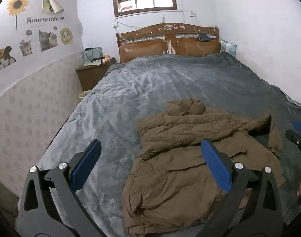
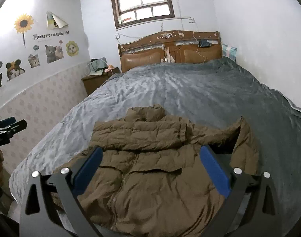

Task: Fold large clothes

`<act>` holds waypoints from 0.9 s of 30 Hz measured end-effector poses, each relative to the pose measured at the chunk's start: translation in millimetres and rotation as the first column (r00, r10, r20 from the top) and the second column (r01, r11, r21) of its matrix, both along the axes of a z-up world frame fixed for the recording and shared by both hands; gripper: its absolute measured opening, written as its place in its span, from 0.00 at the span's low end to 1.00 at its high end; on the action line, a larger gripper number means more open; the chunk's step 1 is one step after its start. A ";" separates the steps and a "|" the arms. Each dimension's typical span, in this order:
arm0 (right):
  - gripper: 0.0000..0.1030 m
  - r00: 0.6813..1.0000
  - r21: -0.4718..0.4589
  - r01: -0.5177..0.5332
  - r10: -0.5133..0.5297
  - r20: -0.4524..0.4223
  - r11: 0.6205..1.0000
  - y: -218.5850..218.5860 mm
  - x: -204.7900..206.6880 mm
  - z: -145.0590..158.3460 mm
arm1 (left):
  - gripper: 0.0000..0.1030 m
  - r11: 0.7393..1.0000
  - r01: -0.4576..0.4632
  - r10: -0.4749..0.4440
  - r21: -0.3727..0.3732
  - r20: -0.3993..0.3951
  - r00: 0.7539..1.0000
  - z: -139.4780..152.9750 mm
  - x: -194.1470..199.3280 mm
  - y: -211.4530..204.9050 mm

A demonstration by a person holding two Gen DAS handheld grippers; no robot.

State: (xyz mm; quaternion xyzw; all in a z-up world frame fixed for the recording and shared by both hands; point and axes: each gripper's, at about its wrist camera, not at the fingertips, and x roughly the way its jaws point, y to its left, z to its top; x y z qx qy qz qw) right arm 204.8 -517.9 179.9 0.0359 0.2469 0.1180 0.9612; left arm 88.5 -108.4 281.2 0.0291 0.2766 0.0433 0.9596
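Note:
A brown puffer jacket lies on the grey blanket at the near end of the bed, hood pointing toward the headboard, one sleeve folded across its chest. My left gripper hovers open above the jacket's left edge, nothing between its blue pads. In the right wrist view the jacket fills the foreground, its other sleeve stretched out to the right. My right gripper hangs open over the jacket's chest and holds nothing. Each gripper shows at the edge of the other's view: the right gripper and the left gripper.
The bed with a grey blanket reaches back to a brown headboard under a window. A wooden nightstand with clutter stands at the left, beside a wall with cat stickers. A white wall runs close along the bed's right side.

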 end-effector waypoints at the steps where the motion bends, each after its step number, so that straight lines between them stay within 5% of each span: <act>1: 0.98 1.000 -0.009 -0.001 0.001 -0.002 1.000 1.6 1.4 -0.1 | 0.97 1.000 -0.007 0.007 -0.010 0.000 1.000 -0.5 4.8 0.3; 8: 0.98 0.999 -0.119 0.027 -0.031 -0.032 0.993 17.2 43.3 -12.8 | 0.97 0.998 -0.058 0.056 -0.030 -0.060 0.997 -42.6 70.0 -5.3; 16: 0.98 0.973 -0.039 0.136 -0.141 -0.181 0.990 -2.8 144.9 -75.6 | 0.96 0.974 -0.158 0.122 -0.162 -0.211 0.970 -144.6 170.3 33.3; 21: 0.98 0.956 -0.088 0.166 -0.182 -0.228 0.982 -6.0 196.8 -118.5 | 0.96 0.993 -0.118 0.114 -0.005 -0.231 0.966 -185.7 210.7 28.4; 25: 0.98 0.946 -0.080 0.197 -0.211 -0.246 0.977 -15.7 229.1 -145.7 | 0.95 0.981 -0.184 0.156 -0.065 -0.300 0.941 -213.3 235.8 43.5; 27: 0.98 0.936 -0.072 0.216 -0.228 -0.268 0.974 -21.9 244.8 -158.2 | 0.95 0.976 -0.216 0.194 -0.036 -0.320 0.927 -223.8 243.5 47.6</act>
